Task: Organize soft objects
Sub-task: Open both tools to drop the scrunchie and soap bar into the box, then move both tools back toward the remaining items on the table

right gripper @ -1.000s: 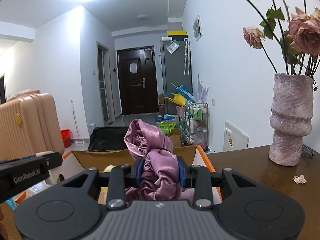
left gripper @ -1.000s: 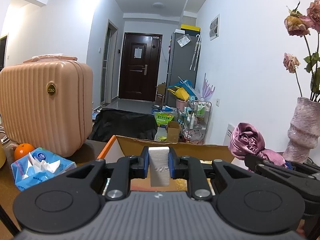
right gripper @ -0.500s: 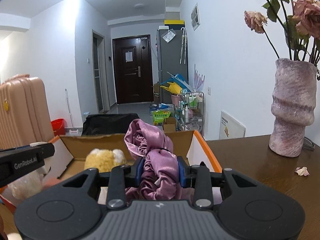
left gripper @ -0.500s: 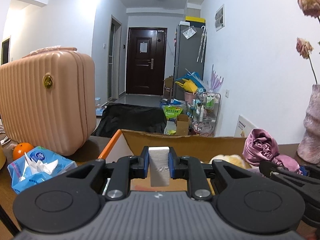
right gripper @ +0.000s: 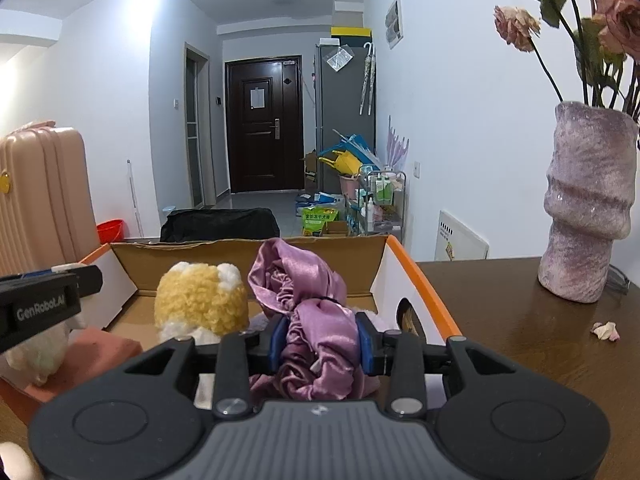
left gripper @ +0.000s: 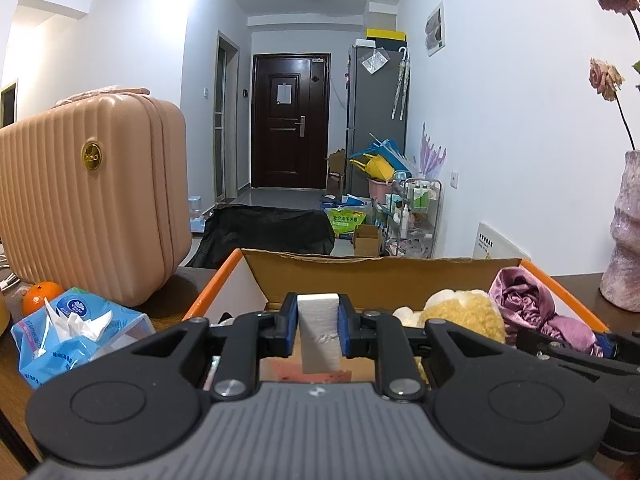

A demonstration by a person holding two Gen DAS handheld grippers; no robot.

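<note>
An open cardboard box point(left gripper: 360, 276) with orange-edged flaps point(right gripper: 416, 280) stands on the table in front of both grippers. A yellow plush toy point(right gripper: 200, 304) lies inside it. My left gripper point(left gripper: 318, 311) is shut on a white foam block point(left gripper: 319, 332), held upright over the box's near left part. My right gripper point(right gripper: 320, 338) has a bunched purple satin cloth point(right gripper: 296, 276) between its pads, low over the box's right side. Its jaws are opening, though the pads still touch the cloth. The same cloth point(left gripper: 524, 300) shows at the right of the left wrist view.
On the brown table point(right gripper: 520, 340), a pink ribbed suitcase point(left gripper: 88, 200) stands left of the box, with a blue tissue pack point(left gripper: 76, 328) and an orange point(left gripper: 40, 296) before it. A mauve vase point(right gripper: 584, 208) of dried roses stands right, a fallen petal point(right gripper: 606, 330) near it.
Both grippers have sunk toward the box, so its inside and the yellow plush now show. The right jaws stand slightly wider around the purple cloth. The left grip is unchanged.
</note>
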